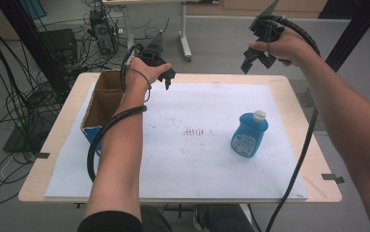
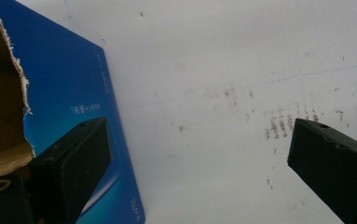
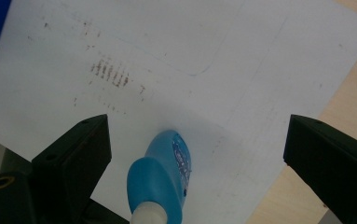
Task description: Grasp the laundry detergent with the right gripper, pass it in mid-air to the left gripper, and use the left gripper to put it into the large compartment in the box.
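Observation:
A blue bottle (image 1: 249, 135) with a white cap stands upright on the white sheet (image 1: 197, 111), right of the middle. The right gripper view looks down on that bottle (image 3: 163, 175) between and well below its wide-apart black jaws. My right gripper (image 1: 256, 57) is held high above the table's far right edge, open and empty. My left gripper (image 1: 165, 76) hovers open over the far left of the sheet, beside an open cardboard box (image 1: 101, 104) with blue sides. The box's blue wall (image 2: 69, 88) stands close by the left jaw in the left gripper view.
The white sheet covers most of a light wooden table (image 1: 313, 159); faint brown smudges (image 1: 192, 131) mark its middle. Cables and equipment (image 1: 100, 29) lie on the floor behind and to the left. A black frame post (image 1: 351, 34) rises at the far right.

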The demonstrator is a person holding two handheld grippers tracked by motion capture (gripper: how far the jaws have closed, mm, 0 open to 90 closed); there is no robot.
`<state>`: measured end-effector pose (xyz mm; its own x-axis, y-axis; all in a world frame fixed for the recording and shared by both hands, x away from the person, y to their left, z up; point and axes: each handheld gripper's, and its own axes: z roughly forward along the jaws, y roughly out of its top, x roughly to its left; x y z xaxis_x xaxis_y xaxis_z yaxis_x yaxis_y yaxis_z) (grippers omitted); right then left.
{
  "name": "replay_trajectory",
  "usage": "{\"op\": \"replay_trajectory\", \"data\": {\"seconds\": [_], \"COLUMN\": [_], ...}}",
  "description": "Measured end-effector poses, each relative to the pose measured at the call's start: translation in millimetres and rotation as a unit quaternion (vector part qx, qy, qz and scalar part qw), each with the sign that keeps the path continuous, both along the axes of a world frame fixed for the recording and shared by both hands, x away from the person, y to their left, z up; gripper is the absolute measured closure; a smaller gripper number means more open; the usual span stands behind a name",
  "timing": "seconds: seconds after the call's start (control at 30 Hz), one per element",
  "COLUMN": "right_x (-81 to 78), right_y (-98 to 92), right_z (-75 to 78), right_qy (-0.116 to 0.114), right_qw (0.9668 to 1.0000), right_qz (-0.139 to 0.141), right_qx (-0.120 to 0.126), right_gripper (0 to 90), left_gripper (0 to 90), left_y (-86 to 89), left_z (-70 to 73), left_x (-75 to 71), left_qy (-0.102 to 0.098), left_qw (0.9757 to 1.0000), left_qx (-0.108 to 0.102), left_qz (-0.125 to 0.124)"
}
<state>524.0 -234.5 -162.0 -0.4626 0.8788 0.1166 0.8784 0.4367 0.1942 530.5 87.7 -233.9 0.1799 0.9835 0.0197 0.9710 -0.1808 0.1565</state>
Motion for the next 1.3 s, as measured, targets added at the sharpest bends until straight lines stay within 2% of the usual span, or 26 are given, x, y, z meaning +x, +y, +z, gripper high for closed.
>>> {"op": "replay_trajectory", "data": {"seconds": [0.47, 0.7, 0.93, 1.3], "right_x": [-12.5, -25.7, -43.0, -61.4], "right_y": [-11.8, -21.2, -31.7, -48.5], "right_z": [-9.7, -5.7, -3.6, -8.9], "right_qy": [0.000, -0.011, -0.019, -0.022], "right_qw": [0.9999, 0.9994, 0.9985, 0.9970], "right_qz": [0.015, 0.029, 0.048, 0.064], "right_qx": [0.008, 0.014, 0.020, 0.038], "right_gripper": [7.5, 7.4, 6.6, 5.4], "left_gripper": [6.3, 6.3, 6.3, 6.3], "left_y": [-4.9, -3.3, -3.6, -9.1], "left_z": [-4.8, -6.8, -2.9, -0.4], "left_x": [0.0, -3.0, -7.0, -10.5], "left_qy": [0.005, 0.007, 0.002, 0.001], "left_qw": [1.0000, 1.0000, 1.0000, 0.9999], "left_qx": [0.004, 0.005, 0.006, 0.008], "left_qz": [-0.007, -0.004, -0.006, -0.010]}}
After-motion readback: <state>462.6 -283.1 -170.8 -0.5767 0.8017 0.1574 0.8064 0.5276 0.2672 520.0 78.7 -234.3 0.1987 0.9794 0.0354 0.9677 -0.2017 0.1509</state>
